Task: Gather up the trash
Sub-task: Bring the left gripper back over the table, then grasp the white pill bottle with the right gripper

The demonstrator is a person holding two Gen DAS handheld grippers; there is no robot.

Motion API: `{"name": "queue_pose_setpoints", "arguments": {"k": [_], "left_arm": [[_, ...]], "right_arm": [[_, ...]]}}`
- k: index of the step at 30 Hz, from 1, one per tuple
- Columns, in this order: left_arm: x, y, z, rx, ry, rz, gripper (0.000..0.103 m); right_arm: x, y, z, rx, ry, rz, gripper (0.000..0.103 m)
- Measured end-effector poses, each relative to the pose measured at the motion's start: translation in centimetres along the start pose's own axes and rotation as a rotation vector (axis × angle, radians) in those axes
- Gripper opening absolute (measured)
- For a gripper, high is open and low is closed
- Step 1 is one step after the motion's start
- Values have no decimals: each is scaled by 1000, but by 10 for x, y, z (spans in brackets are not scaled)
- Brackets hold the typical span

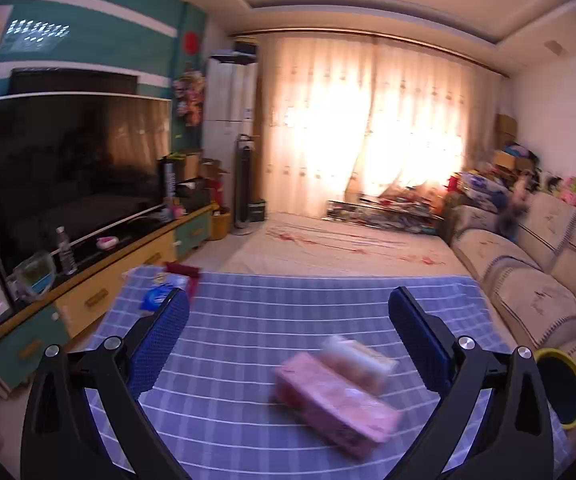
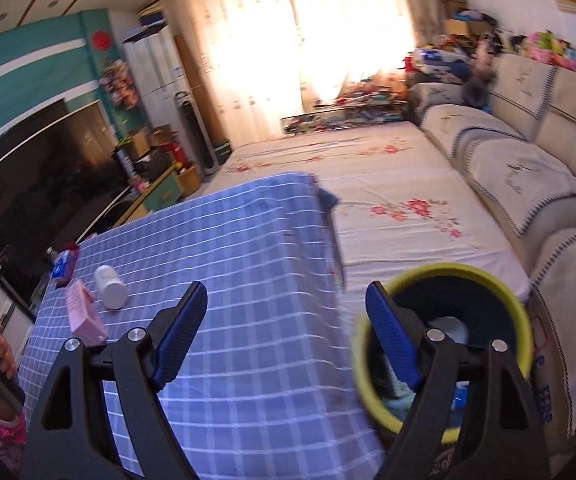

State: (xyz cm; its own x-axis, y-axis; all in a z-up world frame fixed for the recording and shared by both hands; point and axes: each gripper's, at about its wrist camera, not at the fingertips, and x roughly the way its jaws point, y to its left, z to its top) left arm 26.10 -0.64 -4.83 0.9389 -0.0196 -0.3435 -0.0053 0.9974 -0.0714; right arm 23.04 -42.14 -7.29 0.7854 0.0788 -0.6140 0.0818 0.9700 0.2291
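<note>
1. The left gripper (image 1: 288, 312) has its jaws spread wide with nothing between them, over the blue checked table (image 1: 248, 320).
2. A pink box (image 1: 336, 404) and a white bottle (image 1: 358, 362) (both blurred) lie touching on the table near its front edge.
3. The right gripper (image 2: 286, 322) is parted and empty, its right finger (image 2: 392, 344) in front of the yellow-rimmed bin (image 2: 448, 270) off the table's right edge.
4. Trash lies inside the bin.

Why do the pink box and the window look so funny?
Left wrist view: the pink box and bottle are smeared by motion blur. Both views: sunlight through the curtain washes out to a white glare, and the fisheye lens bends the walls and the TV.
</note>
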Motion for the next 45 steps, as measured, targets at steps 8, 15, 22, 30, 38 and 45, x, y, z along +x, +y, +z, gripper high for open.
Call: {"name": "queue_pose_setpoints", "arguments": {"k": [8,15,22,30,38,45], "left_arm": [[24,64,-27,-71,25,84,98],[32,62,-43,-104,48,59,98],[36,59,-48,-95,59,32,98],[29,49,-47,-89,59,32,98],[30,44,-50,-85,72,28,98],[31,40,-51,-74,75,27,98]], "right_arm": [[71,96,16,-193,108,140,77],[134,151,6,-328,232,265,76],[162,173,-3,-375,287,331,71],[180,203,-5,-443,285,361,71],[203,209,-9,-415,332,360,71],[213,215,-14,-392,370,395,52]]}}
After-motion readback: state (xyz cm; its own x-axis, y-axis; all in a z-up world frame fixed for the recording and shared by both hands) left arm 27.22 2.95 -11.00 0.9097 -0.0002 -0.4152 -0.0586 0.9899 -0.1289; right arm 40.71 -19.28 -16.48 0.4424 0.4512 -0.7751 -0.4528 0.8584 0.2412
